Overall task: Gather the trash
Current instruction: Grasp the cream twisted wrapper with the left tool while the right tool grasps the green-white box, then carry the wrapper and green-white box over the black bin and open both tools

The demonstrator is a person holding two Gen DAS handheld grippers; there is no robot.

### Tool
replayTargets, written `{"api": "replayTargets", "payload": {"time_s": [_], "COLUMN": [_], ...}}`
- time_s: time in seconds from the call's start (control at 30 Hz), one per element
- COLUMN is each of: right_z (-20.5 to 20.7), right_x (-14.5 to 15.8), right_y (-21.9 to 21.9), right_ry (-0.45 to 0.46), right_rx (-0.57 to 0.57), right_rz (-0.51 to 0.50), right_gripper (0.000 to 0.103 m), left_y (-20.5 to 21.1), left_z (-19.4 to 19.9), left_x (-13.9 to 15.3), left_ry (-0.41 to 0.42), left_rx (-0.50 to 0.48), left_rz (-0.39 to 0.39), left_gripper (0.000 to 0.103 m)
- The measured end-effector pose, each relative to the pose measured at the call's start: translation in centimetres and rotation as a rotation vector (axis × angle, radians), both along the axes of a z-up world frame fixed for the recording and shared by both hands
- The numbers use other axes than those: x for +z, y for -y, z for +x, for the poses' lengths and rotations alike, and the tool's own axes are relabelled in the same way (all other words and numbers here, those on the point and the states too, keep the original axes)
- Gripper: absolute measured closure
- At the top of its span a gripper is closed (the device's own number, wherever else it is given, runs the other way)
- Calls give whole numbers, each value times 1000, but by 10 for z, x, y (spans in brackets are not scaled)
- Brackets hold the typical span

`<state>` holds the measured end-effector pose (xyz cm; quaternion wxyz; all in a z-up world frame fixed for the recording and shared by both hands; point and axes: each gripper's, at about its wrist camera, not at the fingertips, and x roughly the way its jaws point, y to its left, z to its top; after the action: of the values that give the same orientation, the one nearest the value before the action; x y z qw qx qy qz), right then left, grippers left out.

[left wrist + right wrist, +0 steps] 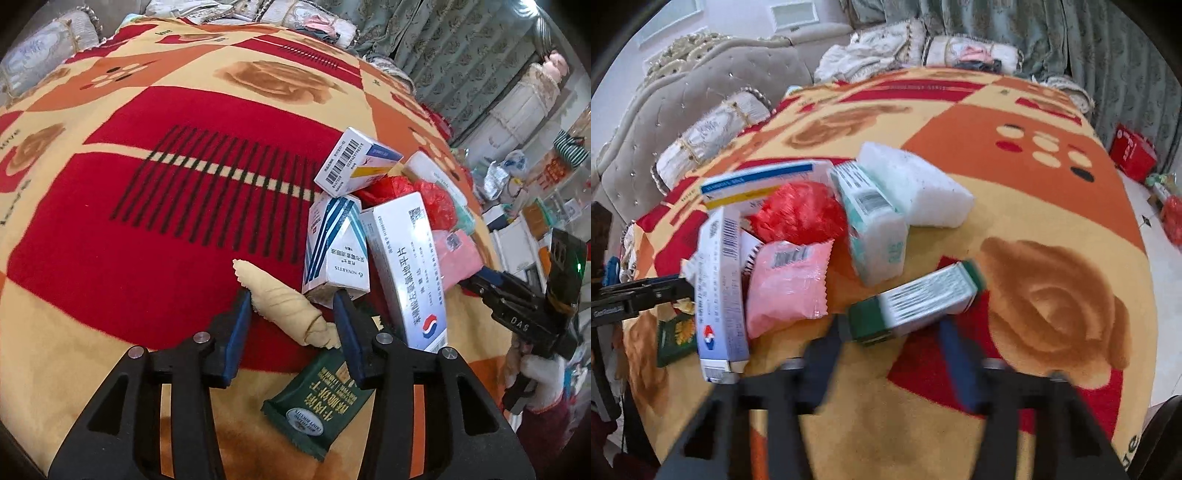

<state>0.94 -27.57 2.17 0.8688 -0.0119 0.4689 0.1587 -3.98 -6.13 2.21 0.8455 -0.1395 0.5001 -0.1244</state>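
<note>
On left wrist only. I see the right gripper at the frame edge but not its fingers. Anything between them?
Observer: Yes. A green-and-white box lies on the blanket at the tips of the right gripper.
Operator: Gripped?
Observer: Cannot tell. The fingers flank the box's near end, but the right wrist view is blurred there.
Operator: What's past it?
Observer: A teal-and-white box just beyond, with a white foam block behind it.
</note>
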Motion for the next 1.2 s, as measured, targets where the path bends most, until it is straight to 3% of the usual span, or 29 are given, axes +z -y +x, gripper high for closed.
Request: {"api": "replayTargets", "payload": {"time_s": [0.03,0.07,0.13,0.33,0.4,0.43,0.47,0.83,0.87,1.2], "right_z": [-3,-7,-14,-29,-22,-18,-14,30,30,-20], "right_x": [3,5,9,17,16,16,15,-5,-6,15], "right_y": [0,-1,-4,-1,2,4,7,12,13,18], "right_ry": [9,16,29,67,60,47,41,2,10,93], "right_rx": [4,10,18,17,4,0,2,159,159,108], "right_rz": [-3,-7,-15,-15,-13,-1,19,-62,-53,-8], "right_gripper": [67,70,72,72,50,23,14,14,26,27], "left_y": [-1,-2,-5,-12,-14,-15,-15,-10,-9,5], "left_z": [0,1,-1,-12,-13,-15,-15,-11,-11,-24], "left_x": [0,-1,0,12,15,18,19,19,20,57], "left_ry": [1,-8,-15,13,20,25,27,12,12,72], "left_rx": [3,3,8,18,22,21,21,10,9,-46], "left_rz": [-9,-13,-41,-44,-44,-44,-44,-46,-49,-93], "left_gripper": [75,82,87,88,88,88,88,88,88,88]}}
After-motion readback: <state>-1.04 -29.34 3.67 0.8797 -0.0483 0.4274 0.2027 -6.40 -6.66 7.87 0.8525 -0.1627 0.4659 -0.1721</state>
